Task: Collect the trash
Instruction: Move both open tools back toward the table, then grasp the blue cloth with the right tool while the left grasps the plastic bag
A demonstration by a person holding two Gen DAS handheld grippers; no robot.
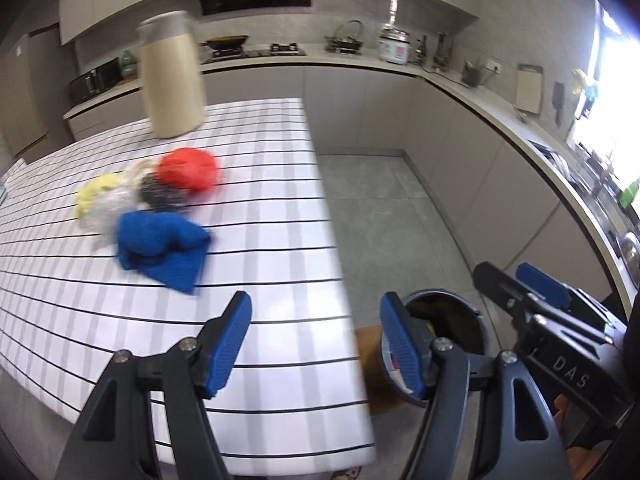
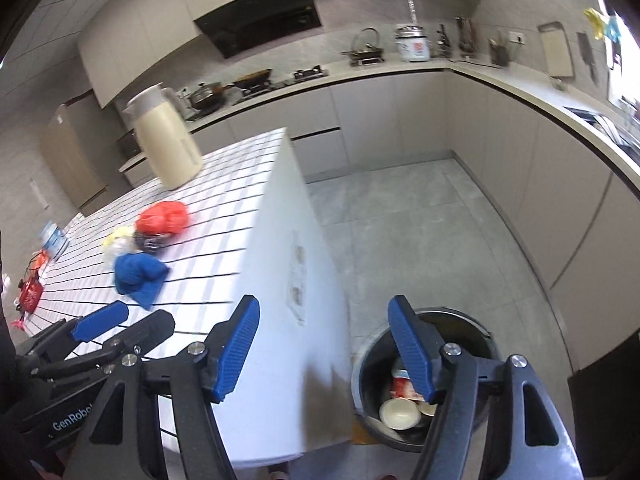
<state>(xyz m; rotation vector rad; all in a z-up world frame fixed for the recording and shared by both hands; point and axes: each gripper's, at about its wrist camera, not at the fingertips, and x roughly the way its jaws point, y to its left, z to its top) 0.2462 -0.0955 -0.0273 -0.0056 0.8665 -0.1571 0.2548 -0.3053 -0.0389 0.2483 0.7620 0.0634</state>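
Observation:
A pile of trash lies on the white striped table: a red crumpled bag, a dark wad, yellow and clear plastic scraps, and a blue cloth. The pile also shows in the right wrist view, with the red bag and the blue cloth. A dark trash bin stands on the floor by the table's end and holds cups and wrappers. My left gripper is open and empty over the table edge. My right gripper is open and empty above the bin.
A cream thermos jug stands at the table's far side. Small red and blue items lie at the table's left end. Kitchen counters with a stove, rice cooker and utensils run along the back and right. Grey floor lies between.

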